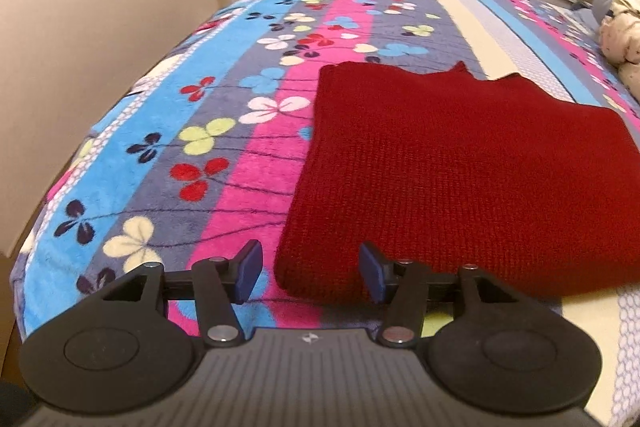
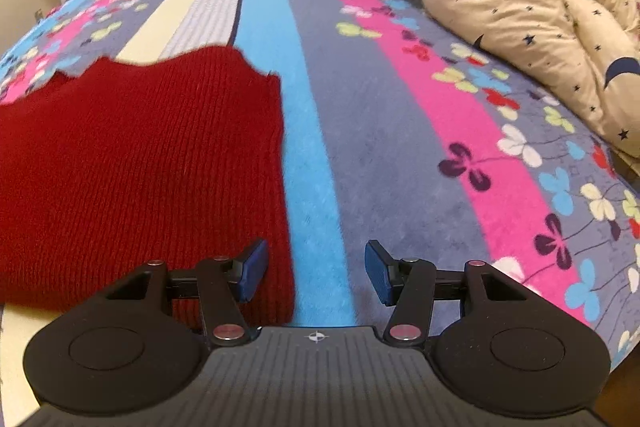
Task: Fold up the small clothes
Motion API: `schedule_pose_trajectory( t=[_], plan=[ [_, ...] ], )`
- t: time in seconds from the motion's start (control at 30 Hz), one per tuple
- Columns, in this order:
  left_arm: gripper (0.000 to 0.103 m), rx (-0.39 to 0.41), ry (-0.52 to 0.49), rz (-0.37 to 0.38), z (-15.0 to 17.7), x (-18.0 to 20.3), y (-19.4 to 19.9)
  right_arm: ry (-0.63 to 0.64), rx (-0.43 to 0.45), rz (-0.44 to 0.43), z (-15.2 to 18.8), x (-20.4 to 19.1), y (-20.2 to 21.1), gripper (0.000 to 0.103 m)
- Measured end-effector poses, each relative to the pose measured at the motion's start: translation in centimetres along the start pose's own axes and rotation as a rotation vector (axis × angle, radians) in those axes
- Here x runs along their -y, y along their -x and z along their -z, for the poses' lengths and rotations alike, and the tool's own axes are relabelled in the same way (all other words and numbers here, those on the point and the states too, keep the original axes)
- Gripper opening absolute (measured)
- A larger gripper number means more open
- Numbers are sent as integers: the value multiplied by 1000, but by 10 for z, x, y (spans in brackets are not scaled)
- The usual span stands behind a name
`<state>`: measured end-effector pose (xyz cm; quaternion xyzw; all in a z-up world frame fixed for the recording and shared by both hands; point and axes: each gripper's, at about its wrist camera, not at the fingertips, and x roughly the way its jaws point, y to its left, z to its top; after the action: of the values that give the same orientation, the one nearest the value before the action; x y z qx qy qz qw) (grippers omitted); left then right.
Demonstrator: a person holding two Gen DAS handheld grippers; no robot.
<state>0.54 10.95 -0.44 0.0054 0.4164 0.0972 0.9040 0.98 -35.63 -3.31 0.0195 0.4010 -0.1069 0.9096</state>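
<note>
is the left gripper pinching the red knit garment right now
Apart. The left wrist view shows the left gripper with jaws spread wide, the near corner of the red knit garment lying flat on the blanket between them, neither pad pressing on it.

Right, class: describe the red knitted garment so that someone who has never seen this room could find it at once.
Start at the bed, covered by a striped, flowered blanket. On its near part lies the red knit, folded flat into a rough rectangle. It is the only plain, dark red thing there; the cream duvet bunched further off is pale with small stars.
</note>
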Motion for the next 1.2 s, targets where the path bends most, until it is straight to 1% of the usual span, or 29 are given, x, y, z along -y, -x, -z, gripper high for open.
schedule_pose_trajectory(
  t=[0.07,0.13,0.17,0.23,0.3,0.47,0.5,0.6,0.7,0.93,0.97,1.03,1.13,1.2],
  plan=[
    [61,-9,18,-26,1,1,-3,-16,22,6,-3,3,2,54],
    [78,-29,12,-50,3,4,-10,-37,31,0,-4,7,3,54],
    [80,-36,8,-59,4,5,-13,-43,32,-5,-5,8,3,54],
    [80,-58,8,-69,5,8,-22,-44,28,-12,-6,10,2,54],
    [80,-84,28,-59,5,8,-29,-38,23,-15,-5,9,1,54],
    [82,-137,101,-43,4,2,-40,-31,21,-26,-4,9,1,54],
    [84,-150,121,-41,5,0,-42,-30,20,-26,-4,9,1,54],
    [85,-184,189,-23,4,-8,-45,-31,19,-24,-4,10,0,54],
    [85,-192,219,-24,5,-11,-40,-34,18,-23,-4,11,0,54],
    [84,-197,238,-50,13,-3,-26,-21,12,-16,-3,10,-3,54],
    [84,-200,239,-45,14,-2,-26,-19,11,-14,-3,9,-3,54],
    [80,-210,252,-18,14,-1,-26,-13,8,-13,-2,8,-5,54],
    [79,-216,298,29,14,-3,-28,-6,11,-5,-3,4,-6,54],
    [78,-218,339,74,13,-6,-29,-7,16,1,-3,2,-6,54]
  ],
)
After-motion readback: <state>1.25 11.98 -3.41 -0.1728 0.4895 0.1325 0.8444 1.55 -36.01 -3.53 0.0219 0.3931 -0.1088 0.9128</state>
